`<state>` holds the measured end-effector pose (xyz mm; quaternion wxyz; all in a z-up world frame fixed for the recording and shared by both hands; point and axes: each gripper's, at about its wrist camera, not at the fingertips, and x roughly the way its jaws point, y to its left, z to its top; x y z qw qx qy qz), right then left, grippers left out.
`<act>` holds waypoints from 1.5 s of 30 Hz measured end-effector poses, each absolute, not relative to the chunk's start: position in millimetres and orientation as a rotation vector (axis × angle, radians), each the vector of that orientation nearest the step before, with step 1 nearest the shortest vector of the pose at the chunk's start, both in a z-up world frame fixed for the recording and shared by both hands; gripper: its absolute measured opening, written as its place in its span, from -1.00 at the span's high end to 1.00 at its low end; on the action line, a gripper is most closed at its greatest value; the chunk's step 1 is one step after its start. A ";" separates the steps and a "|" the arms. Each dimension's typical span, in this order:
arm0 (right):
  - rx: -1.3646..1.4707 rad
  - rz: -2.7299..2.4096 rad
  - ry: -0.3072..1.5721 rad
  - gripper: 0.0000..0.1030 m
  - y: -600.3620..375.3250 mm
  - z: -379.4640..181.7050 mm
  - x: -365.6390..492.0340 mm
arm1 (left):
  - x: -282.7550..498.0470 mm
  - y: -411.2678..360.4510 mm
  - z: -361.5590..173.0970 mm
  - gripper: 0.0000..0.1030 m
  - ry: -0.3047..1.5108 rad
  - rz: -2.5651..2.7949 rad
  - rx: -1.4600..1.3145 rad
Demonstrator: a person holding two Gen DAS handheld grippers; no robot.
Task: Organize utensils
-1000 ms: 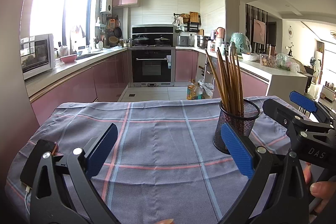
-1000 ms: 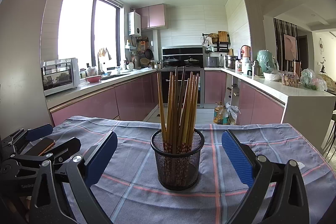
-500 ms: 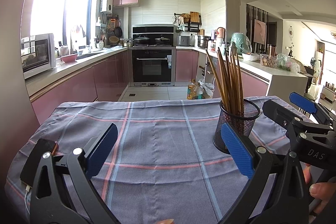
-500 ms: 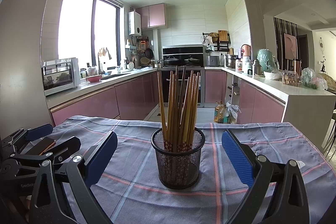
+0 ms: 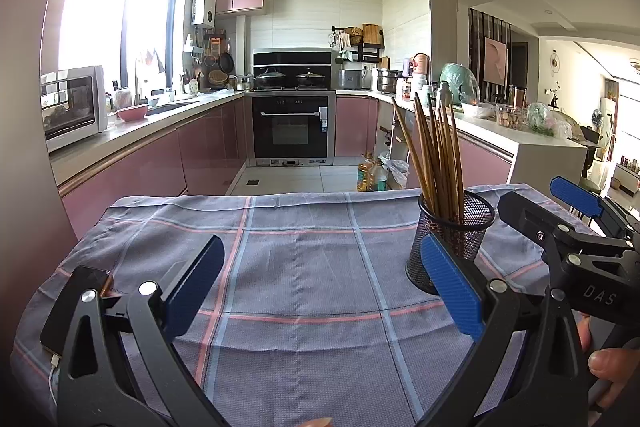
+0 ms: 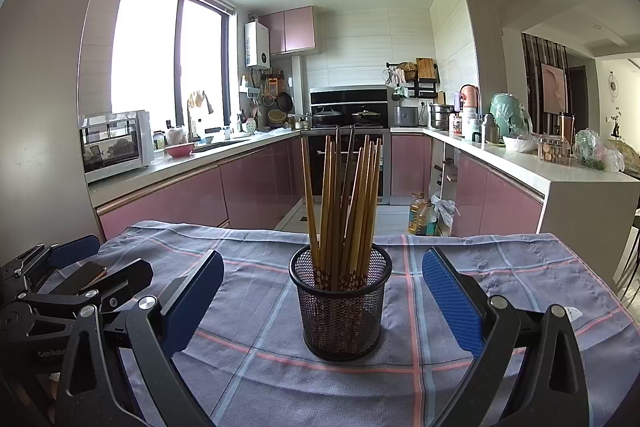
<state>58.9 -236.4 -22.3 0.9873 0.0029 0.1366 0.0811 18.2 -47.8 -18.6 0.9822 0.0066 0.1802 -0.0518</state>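
Note:
A black mesh holder [image 6: 340, 307] full of several wooden chopsticks [image 6: 344, 195] stands upright on the checked tablecloth [image 6: 440, 387]. It is centred between the wide-open jaws of my right gripper [image 6: 320, 301], a little beyond the pads. In the left wrist view the holder [image 5: 460, 223] stands right of centre, partly behind the right pad. My left gripper [image 5: 320, 285] is open and empty over bare cloth [image 5: 300, 267]. The right gripper's body [image 5: 580, 239] shows at the right edge, with a thumb below it.
A phone [image 5: 76, 307] with a cable lies at the cloth's left edge, behind the left gripper's finger. The table's far edge drops to the kitchen floor. Pink cabinets and an oven stand beyond.
The right gripper has eased slightly back; the holder sits a touch farther off in its view. The left gripper has hardly moved.

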 end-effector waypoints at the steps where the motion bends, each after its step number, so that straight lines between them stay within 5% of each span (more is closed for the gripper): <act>1: 0.006 0.163 0.273 -0.87 -236.6 -22.3 58.5 | 18.4 -47.2 -18.5 -0.89 0.362 -0.105 0.011; 45: 0.014 0.162 0.283 -0.87 -238.5 -26.5 57.5 | 16.7 -47.5 -15.1 -0.89 0.359 -0.106 0.019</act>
